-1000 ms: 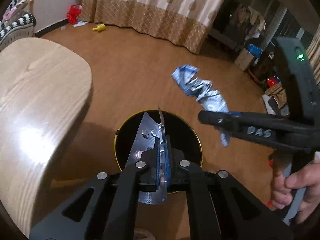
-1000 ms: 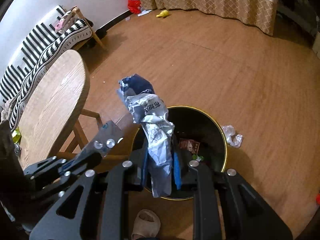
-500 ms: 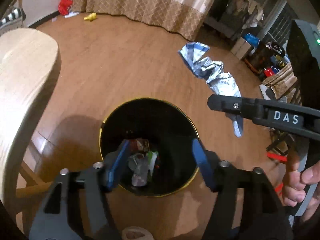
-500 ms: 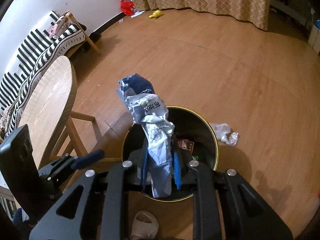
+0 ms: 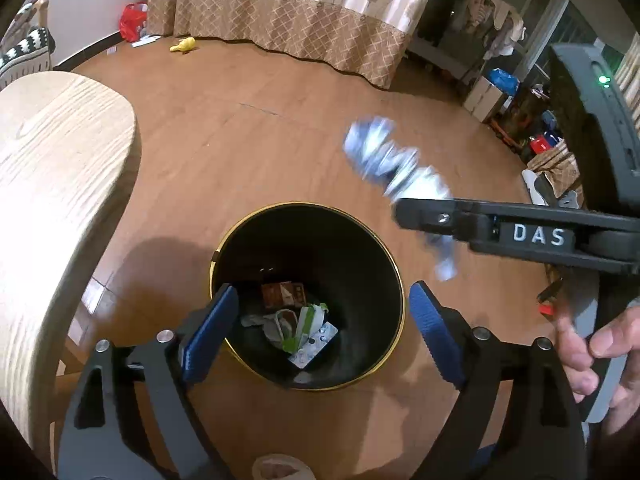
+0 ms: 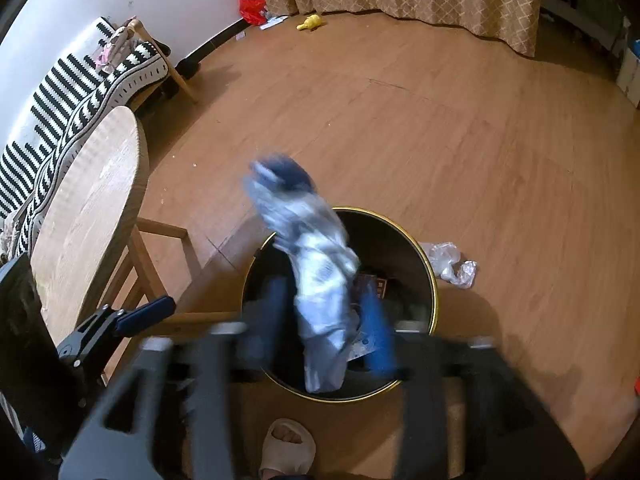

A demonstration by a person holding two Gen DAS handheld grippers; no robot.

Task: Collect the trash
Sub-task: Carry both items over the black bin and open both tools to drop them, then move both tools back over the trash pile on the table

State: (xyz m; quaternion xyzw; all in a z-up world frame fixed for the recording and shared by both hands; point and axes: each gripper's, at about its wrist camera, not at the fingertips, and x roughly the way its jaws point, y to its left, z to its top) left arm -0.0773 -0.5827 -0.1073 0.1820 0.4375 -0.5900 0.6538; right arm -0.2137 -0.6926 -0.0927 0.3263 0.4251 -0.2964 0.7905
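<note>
Item: black waste bin with gold rim (image 5: 394,272), standing on the wood floor, already holding wrappers and a blister pack (image 5: 314,346).

Left gripper (image 5: 320,328): over the bin mouth, jaws just opened and spread wide, nothing between them.

Right gripper (image 6: 326,320): above the bin, jaws just opened; crumpled blue-and-white wrapper (image 6: 316,276) stood between the pads, blurred, apparently released; contact could not be confirmed.

Risk: the long wrapper could catch the near rim or cling to a pad and fall onto the floor, since its upper end leaned beyond the bin's far-left edge.

Outstanding: clear plastic scrap (image 6: 452,264) on the floor just beside the bin.

Clearance: round wooden table (image 5: 56,184) close on the left; open floor beyond and to the right; slippered foot (image 6: 286,446) near the bin.
</note>
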